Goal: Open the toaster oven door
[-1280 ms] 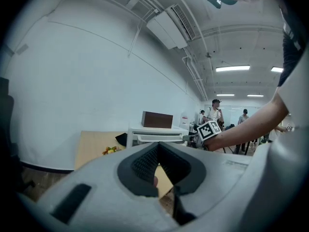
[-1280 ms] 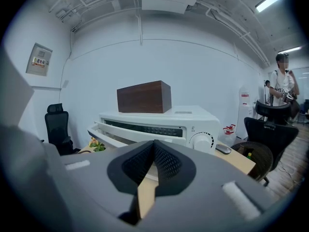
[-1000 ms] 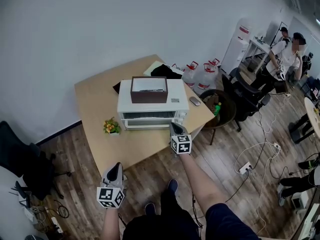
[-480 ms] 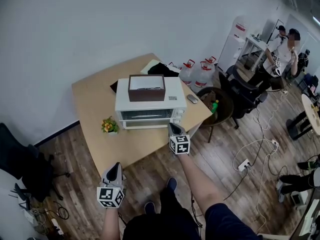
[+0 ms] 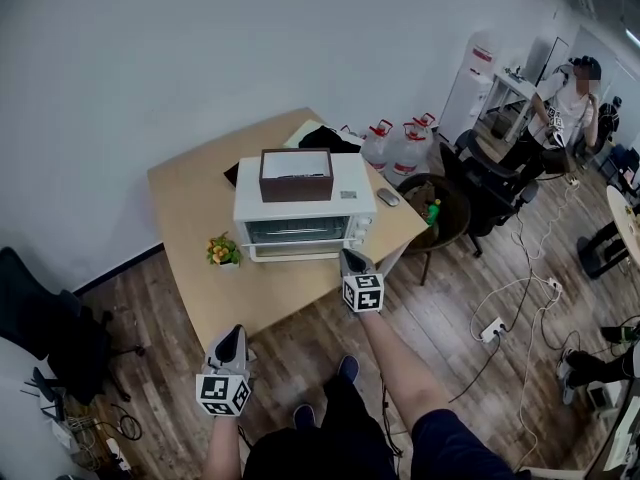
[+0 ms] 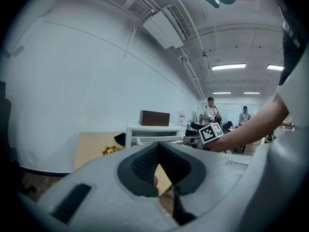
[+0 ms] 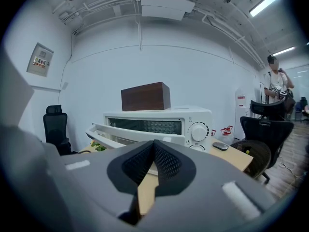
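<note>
Fingers (image 7: 166, 163) meet: left gripper (image 5: 232, 331), right gripper (image 5: 350, 254) | toaster oven (image 5: 300, 214) closed, box (image 5: 296, 175) atop

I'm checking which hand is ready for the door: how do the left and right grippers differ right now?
The right gripper sits near the table edge, just before the toaster oven; the left gripper hangs back over the floor. The right gripper view shows the oven large and close; the left gripper view shows it small and far. Both have jaws together, gripping nothing.

White wall (image 5: 150, 48), wood-plank floor (image 5: 150, 288), blk office chair (image 5: 45, 318) at left.
</note>
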`<state>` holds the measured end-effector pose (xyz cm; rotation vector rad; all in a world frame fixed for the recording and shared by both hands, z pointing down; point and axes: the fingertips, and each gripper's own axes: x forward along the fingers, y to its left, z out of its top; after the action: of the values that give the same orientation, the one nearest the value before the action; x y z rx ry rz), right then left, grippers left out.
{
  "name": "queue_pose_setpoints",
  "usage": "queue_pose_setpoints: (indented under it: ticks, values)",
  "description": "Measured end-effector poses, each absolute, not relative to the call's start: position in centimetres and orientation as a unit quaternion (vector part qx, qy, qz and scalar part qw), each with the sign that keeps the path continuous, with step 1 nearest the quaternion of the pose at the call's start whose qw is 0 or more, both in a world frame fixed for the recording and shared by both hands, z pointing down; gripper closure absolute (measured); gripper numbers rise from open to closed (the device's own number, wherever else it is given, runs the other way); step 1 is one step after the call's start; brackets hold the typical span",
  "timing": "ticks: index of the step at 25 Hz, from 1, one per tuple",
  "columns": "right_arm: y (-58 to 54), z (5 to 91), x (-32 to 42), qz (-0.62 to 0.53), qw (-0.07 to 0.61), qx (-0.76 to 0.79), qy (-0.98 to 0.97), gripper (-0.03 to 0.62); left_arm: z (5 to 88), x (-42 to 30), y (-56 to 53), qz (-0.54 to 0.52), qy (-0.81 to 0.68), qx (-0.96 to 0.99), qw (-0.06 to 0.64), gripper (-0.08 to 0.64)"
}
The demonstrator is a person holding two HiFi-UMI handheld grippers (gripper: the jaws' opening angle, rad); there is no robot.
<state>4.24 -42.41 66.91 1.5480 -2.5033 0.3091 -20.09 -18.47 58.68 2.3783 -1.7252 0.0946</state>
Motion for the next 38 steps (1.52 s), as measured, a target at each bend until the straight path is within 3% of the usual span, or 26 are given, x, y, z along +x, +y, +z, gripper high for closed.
queue_pose_setpoints:
  ticks: [38]
  values:
    - [-37.6,70.2,5.0,0.120,0.065,0.521,-0.843,0.586,57.9,-18.1,-17.1,0.023,-0.572,0.815,0.092,0.561]
